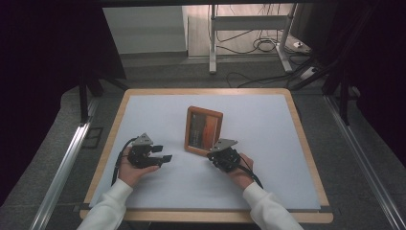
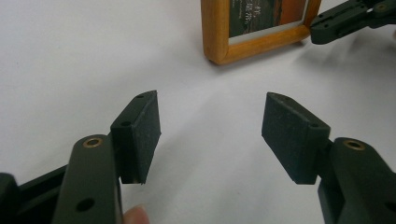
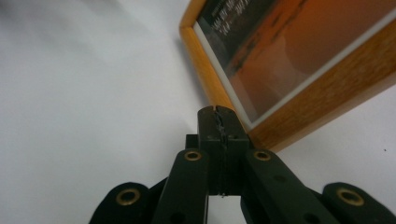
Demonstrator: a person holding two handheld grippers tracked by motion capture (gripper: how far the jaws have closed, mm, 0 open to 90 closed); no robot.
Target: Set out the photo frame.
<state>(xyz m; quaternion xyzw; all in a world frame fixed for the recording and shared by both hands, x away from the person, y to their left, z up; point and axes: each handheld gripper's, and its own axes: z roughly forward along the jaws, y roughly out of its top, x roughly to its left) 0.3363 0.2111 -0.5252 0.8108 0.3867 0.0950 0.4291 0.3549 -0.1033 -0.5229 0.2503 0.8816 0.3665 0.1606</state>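
Note:
A wooden picture frame (image 1: 203,129) with an orange and dark picture sits near the middle of the white mat; I cannot tell whether it lies flat or is propped up. My right gripper (image 1: 211,154) is shut with nothing between its pads, and its closed tip (image 3: 218,112) touches the frame's (image 3: 303,60) near corner. My left gripper (image 1: 163,152) rests to the left of the frame, apart from it. Its jaws stand open over bare mat (image 2: 211,135), pointing towards the frame (image 2: 261,28) and the right gripper (image 2: 317,29) beyond.
The white mat (image 1: 268,163) covers a wood-edged table (image 1: 311,163). Metal rails (image 1: 62,167) run along both sides of the table. Past the far edge stand a metal stand's legs (image 1: 212,43) and loose cables (image 1: 258,45) on the floor.

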